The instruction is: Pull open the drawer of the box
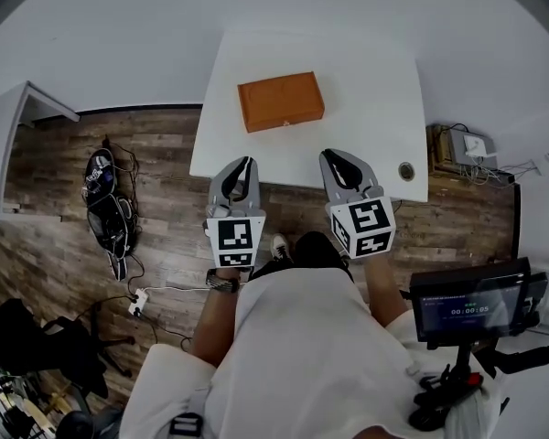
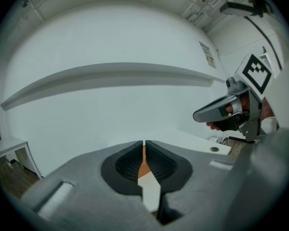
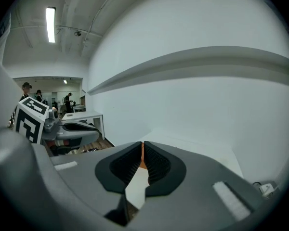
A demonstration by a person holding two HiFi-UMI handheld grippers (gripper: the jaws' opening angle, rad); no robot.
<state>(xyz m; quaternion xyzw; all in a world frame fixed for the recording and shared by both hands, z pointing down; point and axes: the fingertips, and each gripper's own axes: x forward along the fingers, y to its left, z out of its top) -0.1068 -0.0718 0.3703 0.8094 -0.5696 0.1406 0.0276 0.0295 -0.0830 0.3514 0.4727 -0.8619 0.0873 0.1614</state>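
One orange box [image 1: 281,101], one white table [image 1: 366,90], one screen [image 1: 476,305] — two grippers: left gripper [image 1: 245,165], right gripper [image 1: 334,158].

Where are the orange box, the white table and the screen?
orange box [image 1: 280,101]: head view, middle of its top.
white table [image 1: 366,90]: head view, bare top right of the box.
screen [image 1: 471,305]: head view, centre of its display.

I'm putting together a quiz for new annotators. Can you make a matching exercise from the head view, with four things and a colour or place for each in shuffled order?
Things:
1 box
2 table
3 round hole
4 screen

Colour or place:
a white
b in the table's near right corner
c orange
d off the table, at the view's lower right

Pairs: 1-c, 2-a, 3-b, 4-d
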